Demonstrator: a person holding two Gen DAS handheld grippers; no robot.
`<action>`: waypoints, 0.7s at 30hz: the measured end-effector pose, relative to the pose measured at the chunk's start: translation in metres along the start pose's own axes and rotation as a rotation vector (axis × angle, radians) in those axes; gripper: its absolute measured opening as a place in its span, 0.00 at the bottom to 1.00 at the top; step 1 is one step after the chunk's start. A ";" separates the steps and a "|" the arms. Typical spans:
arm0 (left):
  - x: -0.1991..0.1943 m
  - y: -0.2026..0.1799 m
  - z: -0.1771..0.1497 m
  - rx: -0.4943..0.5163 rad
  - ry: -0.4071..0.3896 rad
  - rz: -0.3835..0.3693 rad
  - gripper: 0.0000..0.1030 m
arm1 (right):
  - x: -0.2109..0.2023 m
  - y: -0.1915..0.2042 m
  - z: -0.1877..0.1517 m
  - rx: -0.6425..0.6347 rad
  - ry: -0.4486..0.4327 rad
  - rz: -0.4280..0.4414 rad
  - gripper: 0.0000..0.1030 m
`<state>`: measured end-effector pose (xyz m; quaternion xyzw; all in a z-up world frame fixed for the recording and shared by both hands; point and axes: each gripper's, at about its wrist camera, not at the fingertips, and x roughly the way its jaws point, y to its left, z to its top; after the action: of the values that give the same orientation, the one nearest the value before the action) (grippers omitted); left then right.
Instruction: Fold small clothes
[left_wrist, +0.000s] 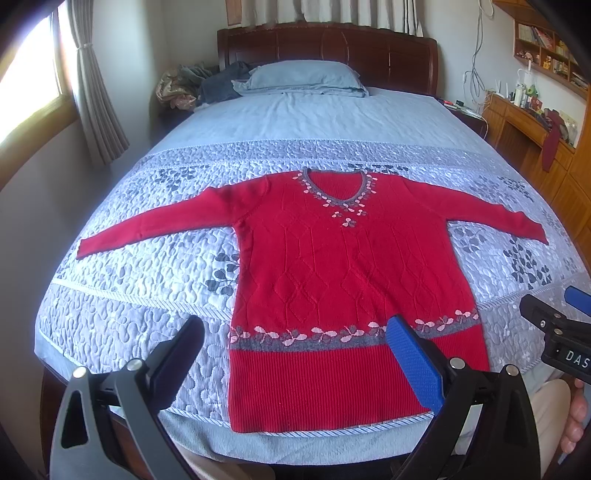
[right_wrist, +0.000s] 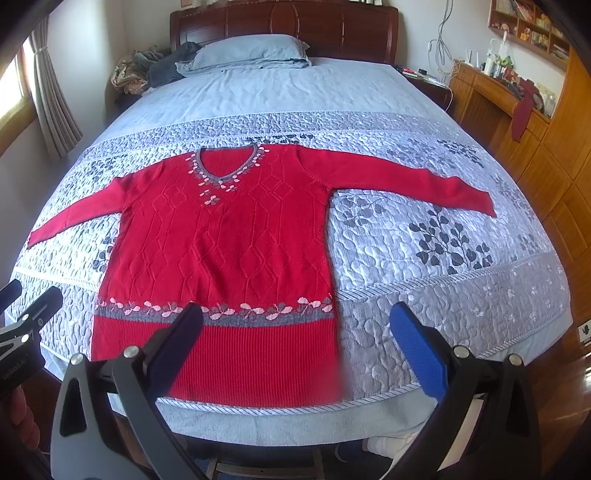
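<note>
A red knitted sweater lies flat, front up, on the quilted bedspread, both sleeves spread out sideways and its ribbed hem toward me. A grey band with pink flowers runs above the hem. My left gripper hovers open over the hem's left part, nothing between its fingers. My right gripper is open too, above the hem's right corner, holding nothing. Each gripper shows at the edge of the other's view: the right gripper and the left gripper.
The bed carries a grey-blue quilt; a pillow and a heap of clothes sit by the dark headboard. Wooden cabinets and a cluttered desk line the right wall. A curtained window is at left.
</note>
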<state>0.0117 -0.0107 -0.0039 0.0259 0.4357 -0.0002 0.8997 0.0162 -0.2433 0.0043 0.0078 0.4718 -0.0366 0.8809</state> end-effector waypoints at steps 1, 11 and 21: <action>0.001 -0.001 0.001 0.001 0.000 0.000 0.96 | 0.000 0.000 0.000 0.000 0.000 -0.001 0.97; 0.002 -0.002 0.002 0.003 0.002 0.001 0.96 | 0.001 -0.002 0.001 0.001 0.000 -0.003 0.97; 0.009 -0.004 0.005 0.004 0.012 0.003 0.96 | 0.008 -0.004 0.002 0.001 0.009 -0.003 0.97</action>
<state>0.0207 -0.0148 -0.0080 0.0284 0.4409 0.0002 0.8971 0.0221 -0.2478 -0.0007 0.0076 0.4758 -0.0380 0.8787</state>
